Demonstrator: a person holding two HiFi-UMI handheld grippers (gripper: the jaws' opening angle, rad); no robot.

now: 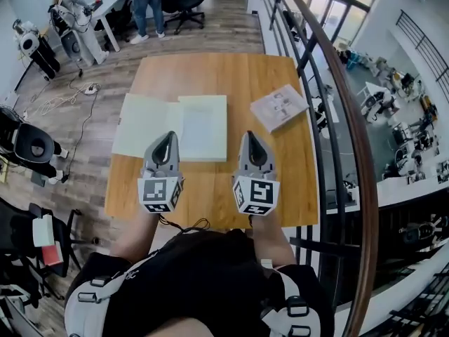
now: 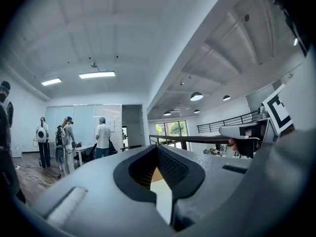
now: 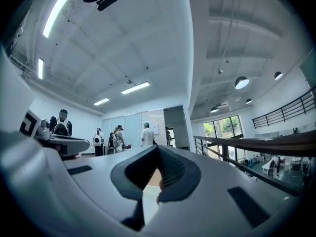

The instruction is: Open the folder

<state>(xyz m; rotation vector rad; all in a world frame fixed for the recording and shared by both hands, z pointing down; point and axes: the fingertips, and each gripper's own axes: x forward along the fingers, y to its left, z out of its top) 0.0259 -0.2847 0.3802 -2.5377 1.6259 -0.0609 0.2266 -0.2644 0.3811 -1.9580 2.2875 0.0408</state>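
two pale leaves of the folder (image 1: 172, 126) lie spread flat side by side, so it looks already open, and i judge the task done or all but done. its long axis runs left to right, with the spine crosswise near the folder's middle. it rests on the table (image 1: 210, 72), whose bare wood shows beyond the folder and to its right. a small printed booklet (image 1: 278, 107) lies apart from the folder, off its right edge.

the left tool (image 1: 167, 137) hangs over the folder's near edge, close to the spine. the right tool (image 1: 250, 136) is just off the folder's near right corner, on the booklet's side (so the left one is the nearer of the two). both point level, out over the folder rather than down at it, so it lies ahead of and below them. each tool has its jaws closed together with nothing between them. any further touch on a leaf would first call for tipping a tool down toward the folder.
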